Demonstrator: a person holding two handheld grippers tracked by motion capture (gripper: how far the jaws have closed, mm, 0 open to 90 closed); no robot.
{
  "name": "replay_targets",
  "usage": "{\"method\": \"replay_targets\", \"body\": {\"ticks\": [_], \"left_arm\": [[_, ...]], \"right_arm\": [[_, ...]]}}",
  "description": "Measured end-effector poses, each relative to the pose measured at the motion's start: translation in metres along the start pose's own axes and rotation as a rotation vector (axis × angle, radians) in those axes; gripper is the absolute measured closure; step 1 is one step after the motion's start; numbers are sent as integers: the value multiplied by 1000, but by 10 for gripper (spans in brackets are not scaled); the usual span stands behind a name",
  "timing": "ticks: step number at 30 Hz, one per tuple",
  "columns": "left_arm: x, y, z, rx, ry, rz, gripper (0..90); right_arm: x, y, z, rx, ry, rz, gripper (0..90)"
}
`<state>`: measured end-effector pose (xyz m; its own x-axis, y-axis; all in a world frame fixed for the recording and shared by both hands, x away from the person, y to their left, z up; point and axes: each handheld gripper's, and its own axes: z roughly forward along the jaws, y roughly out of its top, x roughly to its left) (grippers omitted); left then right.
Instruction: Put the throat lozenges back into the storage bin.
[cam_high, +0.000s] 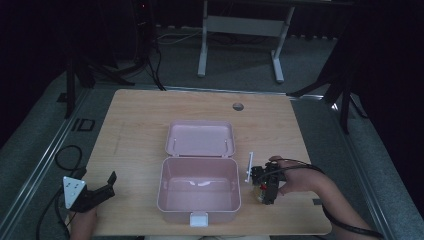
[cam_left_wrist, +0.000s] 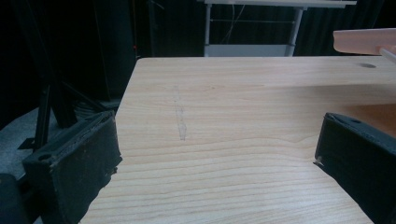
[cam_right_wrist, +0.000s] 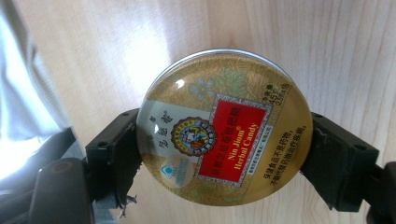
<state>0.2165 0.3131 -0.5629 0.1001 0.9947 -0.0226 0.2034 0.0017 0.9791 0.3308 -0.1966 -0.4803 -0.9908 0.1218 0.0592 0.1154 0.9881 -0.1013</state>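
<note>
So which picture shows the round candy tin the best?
The right gripper view: the candy tin sits close up between the two black jaws, and you can read its red label. In the high view it is just a small gold and red speck under the right gripper, beside the pink box.

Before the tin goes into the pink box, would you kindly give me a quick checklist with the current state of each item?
1. Right gripper grasp: the fingers sit on opposite sides of the round herbal candy tin: ok.
2. Tin clear of the table: cannot tell.
3. Pink box open, with its lid folded back: ok.
4. Box interior free of things: ok.
5. Left gripper open and apart from the box, on its left side: ok.
6. White piece standing between the right gripper and the box wall: may block the path, not ok.
</note>
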Motion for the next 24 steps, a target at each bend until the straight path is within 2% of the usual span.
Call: {"method": "replay_targets", "body": {"ticks": [2, 12, 20, 24], "left_arm": [[0, 0, 0, 1, 0, 0, 2], [0, 0, 0, 4, 1, 2, 2], [0, 0, 0, 4, 2, 4, 2], [0, 0, 0, 4, 1, 3, 2]], "right_arm": [[2, -2, -7, -12, -18, 1, 200], [13, -6, -43, -8, -7, 23, 201], [23, 0, -65, -26, 0, 31, 201], [29, 9, -88, -64, -6, 31, 201]]}}
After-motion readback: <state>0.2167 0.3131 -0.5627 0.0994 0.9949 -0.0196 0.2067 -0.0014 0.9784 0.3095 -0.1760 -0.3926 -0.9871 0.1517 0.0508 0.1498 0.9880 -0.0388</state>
